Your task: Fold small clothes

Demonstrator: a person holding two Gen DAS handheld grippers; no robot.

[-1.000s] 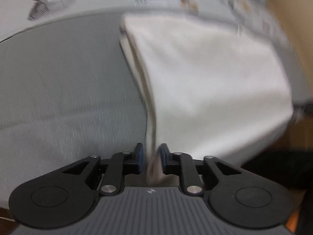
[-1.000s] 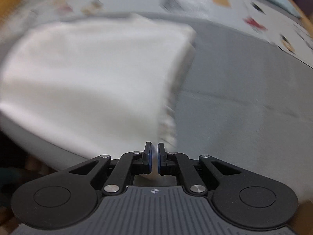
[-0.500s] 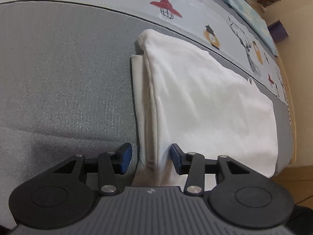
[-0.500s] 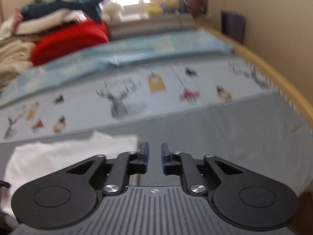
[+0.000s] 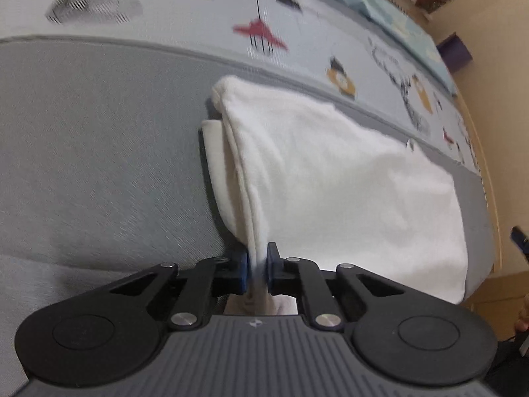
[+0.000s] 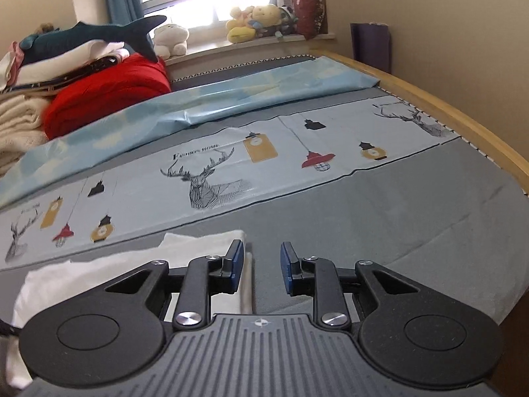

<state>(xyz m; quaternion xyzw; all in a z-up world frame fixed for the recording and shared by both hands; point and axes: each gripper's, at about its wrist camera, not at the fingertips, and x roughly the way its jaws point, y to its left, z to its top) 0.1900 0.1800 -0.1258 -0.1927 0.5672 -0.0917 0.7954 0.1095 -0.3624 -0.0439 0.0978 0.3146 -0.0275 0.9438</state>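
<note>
Grey bedding [image 6: 380,218] spreads under a printed deer-and-lantern cloth [image 6: 211,172], with a red cushion [image 6: 109,91], folded blankets [image 6: 16,122] and plush toys [image 6: 254,21] far behind. On it lies the white garment [image 5: 347,182], folded. The left gripper [image 5: 257,266] has just closed, pinching the garment's near edge. The right gripper [image 6: 261,266], raised above the garment's corner, has just been opening, nothing between its jaws.

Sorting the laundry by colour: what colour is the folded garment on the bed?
Plain white, no print. The folded garment shows best in the left wrist view.
</note>
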